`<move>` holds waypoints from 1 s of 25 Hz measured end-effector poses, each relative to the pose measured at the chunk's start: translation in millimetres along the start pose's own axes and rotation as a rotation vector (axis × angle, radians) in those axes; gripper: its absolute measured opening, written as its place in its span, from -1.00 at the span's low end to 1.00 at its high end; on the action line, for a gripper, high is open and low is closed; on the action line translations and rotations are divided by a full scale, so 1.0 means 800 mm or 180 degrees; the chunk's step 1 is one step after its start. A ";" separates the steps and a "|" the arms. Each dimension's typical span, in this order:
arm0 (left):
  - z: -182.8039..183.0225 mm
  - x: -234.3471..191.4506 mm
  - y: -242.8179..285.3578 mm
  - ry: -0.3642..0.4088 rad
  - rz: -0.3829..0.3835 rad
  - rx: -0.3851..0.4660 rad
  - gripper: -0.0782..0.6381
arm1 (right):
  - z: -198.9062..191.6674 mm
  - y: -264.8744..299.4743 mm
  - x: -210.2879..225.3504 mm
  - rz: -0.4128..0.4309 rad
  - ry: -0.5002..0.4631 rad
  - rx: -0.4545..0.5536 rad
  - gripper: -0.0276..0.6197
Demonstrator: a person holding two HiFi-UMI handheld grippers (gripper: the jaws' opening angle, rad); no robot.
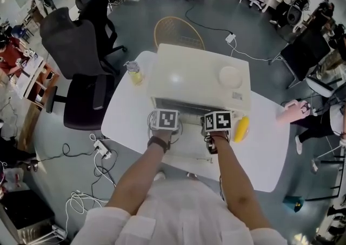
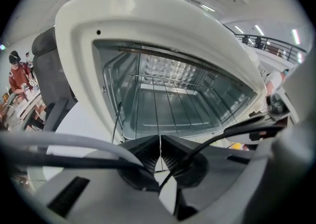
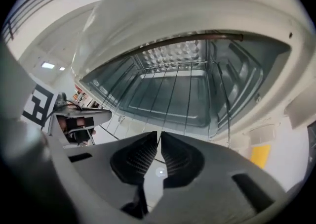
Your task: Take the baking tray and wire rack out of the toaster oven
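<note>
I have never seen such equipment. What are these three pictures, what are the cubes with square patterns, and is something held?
No robot: a person holds a two-jaw gripper in each hand; the patterned cubes belong to them. The head view looks down at a white table with an open toaster oven, a bottle and a yellow object. The other two pictures come from cameras on the grippers. The left gripper and right gripper each pinch the wire rack; the baking tray lies under it.

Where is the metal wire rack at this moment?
In both gripper views, the thin metal wire rack lies straight ahead, inside the open white toaster oven, just above the grey baking tray.
</note>
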State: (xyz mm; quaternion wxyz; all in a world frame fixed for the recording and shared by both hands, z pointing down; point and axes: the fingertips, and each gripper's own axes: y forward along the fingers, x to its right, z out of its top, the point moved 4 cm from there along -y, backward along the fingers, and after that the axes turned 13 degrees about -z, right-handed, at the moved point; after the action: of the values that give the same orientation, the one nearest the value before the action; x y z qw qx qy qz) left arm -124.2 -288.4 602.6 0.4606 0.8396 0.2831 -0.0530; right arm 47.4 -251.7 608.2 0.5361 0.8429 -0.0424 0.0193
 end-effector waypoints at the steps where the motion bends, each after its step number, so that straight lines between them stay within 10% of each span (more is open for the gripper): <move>1: 0.000 0.001 -0.001 0.0002 -0.0003 0.0008 -0.74 | 0.000 -0.001 0.000 0.0036 0.0046 -0.0003 -0.83; 25: -0.103 0.027 -0.066 0.0011 -0.0115 0.0000 -0.74 | -0.109 -0.055 -0.033 0.0025 0.0115 0.0084 -0.86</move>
State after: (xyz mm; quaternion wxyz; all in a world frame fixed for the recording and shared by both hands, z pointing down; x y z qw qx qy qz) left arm -148.1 -190.8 603.0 0.4591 0.8344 0.2990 -0.0599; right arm 25.9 -152.9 603.7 0.5255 0.8492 -0.0357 0.0371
